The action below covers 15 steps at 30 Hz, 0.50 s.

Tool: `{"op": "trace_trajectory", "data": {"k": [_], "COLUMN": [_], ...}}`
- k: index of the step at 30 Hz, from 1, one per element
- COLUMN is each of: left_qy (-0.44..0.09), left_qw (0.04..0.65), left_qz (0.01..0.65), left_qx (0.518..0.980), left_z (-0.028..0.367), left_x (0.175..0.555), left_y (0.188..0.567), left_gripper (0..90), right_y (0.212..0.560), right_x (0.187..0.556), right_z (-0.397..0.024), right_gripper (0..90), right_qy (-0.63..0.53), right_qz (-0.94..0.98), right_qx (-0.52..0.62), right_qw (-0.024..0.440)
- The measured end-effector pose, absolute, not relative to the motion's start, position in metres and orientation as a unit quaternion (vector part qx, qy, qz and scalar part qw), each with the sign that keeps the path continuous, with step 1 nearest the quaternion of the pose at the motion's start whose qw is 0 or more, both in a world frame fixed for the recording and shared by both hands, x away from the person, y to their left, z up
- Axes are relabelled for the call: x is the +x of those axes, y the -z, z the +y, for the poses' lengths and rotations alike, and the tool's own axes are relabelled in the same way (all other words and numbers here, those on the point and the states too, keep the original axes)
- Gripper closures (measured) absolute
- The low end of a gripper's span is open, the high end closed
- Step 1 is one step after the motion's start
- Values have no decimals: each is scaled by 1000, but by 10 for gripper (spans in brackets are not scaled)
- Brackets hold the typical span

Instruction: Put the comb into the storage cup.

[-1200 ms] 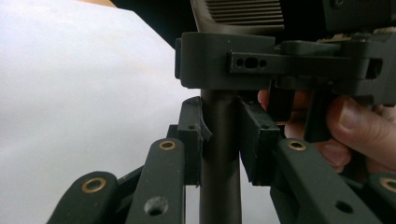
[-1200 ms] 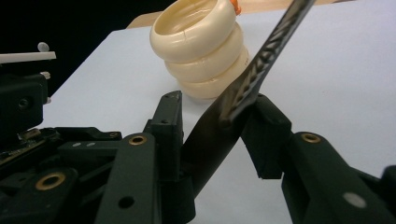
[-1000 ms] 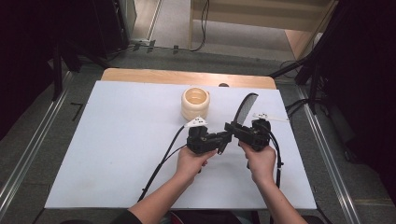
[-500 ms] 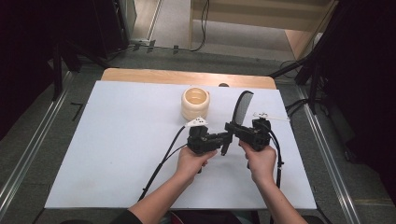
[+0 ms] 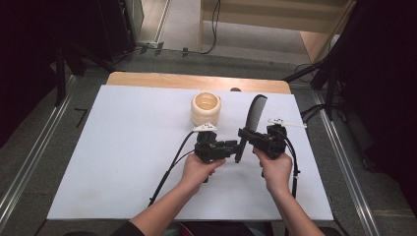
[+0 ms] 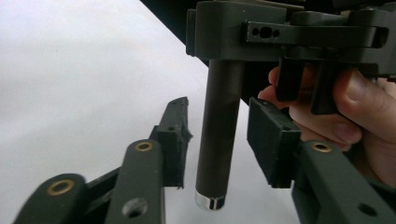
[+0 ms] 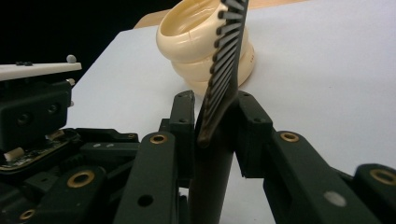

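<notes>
The comb (image 5: pixel 254 114) is held above the white surface (image 5: pixel 123 162), right of frame centre in the high view, its long axis running from the lower handle up to the toothed end. The right gripper (image 5: pixel 244 135) is clamped on the handle. The left gripper (image 5: pixel 237 145) has just been opening; the handle end (image 6: pixel 217 149) is seen between its parted jaws, untouched by the pads.

Black comb (image 5: pixel 254 112), teeth end raised

text: none legible | labels: none | numbers: none
</notes>
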<state>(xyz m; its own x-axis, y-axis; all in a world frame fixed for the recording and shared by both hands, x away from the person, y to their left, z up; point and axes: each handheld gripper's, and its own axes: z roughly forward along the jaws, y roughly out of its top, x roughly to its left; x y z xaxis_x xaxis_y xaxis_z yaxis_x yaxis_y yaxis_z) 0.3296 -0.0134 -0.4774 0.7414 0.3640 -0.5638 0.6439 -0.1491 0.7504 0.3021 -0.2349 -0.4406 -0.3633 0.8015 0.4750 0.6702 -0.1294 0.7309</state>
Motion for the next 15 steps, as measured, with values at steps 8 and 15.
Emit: {"op": "trace_trajectory", "data": {"k": [8,15], "left_qy": [132,140], "left_qw": [535,509], "left_qz": [338,327], "left_qx": [763,784], "left_z": [-1,13], "left_x": [332,333], "left_y": [472,469], "left_gripper": [433,365], "right_y": [440,440], "right_x": [301,301], "right_z": [-234,-234], "right_gripper": [701,701], "right_qy": [-496,-495], "right_qz": [661,664], "right_qx": [556,554], "right_qw": [82,89]}}
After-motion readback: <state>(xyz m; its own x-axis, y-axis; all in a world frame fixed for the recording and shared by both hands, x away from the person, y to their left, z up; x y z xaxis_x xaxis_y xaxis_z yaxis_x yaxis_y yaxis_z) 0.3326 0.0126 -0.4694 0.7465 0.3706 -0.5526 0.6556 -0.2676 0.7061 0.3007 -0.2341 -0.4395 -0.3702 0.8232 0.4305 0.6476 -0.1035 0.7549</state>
